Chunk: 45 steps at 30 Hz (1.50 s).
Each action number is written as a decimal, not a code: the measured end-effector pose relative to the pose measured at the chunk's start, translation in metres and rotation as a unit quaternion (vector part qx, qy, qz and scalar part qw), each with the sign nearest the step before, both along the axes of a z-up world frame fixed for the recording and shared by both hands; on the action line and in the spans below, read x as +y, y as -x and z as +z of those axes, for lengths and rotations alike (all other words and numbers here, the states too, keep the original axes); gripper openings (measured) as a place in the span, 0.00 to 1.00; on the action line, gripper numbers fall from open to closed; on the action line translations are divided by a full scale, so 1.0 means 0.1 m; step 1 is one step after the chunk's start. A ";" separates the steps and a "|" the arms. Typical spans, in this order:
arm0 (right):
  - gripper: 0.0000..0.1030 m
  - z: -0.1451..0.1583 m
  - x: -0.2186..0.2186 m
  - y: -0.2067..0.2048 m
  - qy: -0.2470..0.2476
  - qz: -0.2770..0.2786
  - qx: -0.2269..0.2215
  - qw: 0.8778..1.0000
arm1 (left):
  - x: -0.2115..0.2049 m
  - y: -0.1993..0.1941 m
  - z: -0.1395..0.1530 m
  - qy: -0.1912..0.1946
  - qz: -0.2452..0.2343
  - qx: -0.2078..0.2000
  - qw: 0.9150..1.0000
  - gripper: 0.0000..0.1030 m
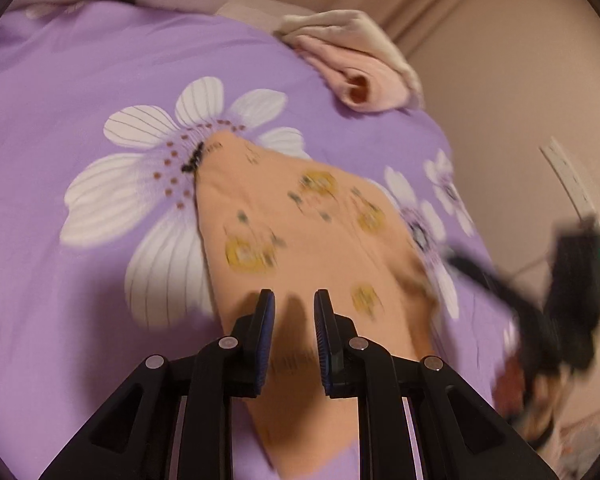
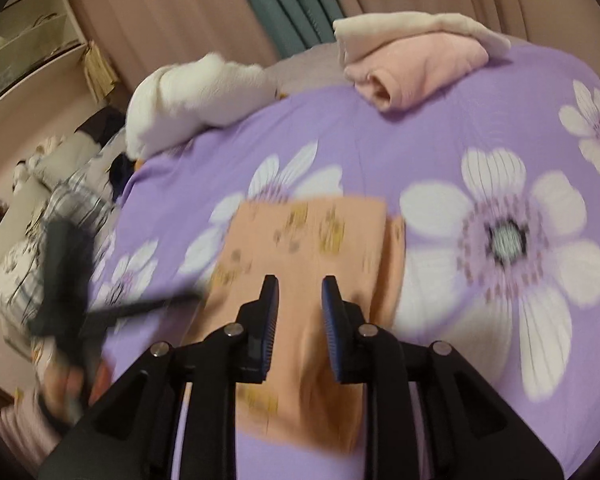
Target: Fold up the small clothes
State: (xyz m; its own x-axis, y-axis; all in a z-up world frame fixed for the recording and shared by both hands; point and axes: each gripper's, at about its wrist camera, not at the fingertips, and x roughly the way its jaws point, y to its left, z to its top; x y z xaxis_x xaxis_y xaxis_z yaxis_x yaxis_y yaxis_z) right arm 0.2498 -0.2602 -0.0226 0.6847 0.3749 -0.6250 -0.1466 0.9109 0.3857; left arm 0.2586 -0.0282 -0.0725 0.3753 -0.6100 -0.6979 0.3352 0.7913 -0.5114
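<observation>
An orange garment with yellow flower prints lies flat on the purple flowered bedsheet. My left gripper hovers over its near part with the jaws a little apart and nothing between the pads. In the right wrist view the same garment shows a folded layer along its right edge. Over its near half my right gripper stands open, pads clear of the cloth. Each gripper appears blurred in the other's view: the right one at the garment's right edge, the left one at its left edge.
A pile of folded pink and cream clothes sits at the far edge of the bedsheet. A white plush blanket lies at the far left. Curtains hang behind. A shelf and cluttered bedding stand beyond the left side.
</observation>
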 end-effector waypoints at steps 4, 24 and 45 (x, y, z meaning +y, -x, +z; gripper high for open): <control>0.22 -0.10 0.08 -0.43 0.017 -0.024 0.031 0.999 | -0.11 0.32 -0.05 -0.025 -0.052 -0.017 0.998 0.15; 0.52 -0.22 -0.34 -0.16 -0.084 -0.059 0.098 0.990 | 0.42 0.53 -0.10 0.025 -0.005 0.040 0.999 0.61; 0.59 -0.49 -0.57 0.32 -0.162 -0.053 0.143 0.975 | 0.39 0.19 -0.13 0.017 0.038 0.055 0.998 0.61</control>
State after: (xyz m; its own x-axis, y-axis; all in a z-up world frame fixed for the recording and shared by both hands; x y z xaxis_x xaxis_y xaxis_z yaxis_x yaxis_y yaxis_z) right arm 0.2176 -0.3174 -0.0717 0.5462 0.5208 -0.6561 0.0976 0.7383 0.6674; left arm 0.2399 0.0106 -0.0852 0.3431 -0.6072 -0.7167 0.2157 0.7935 -0.5690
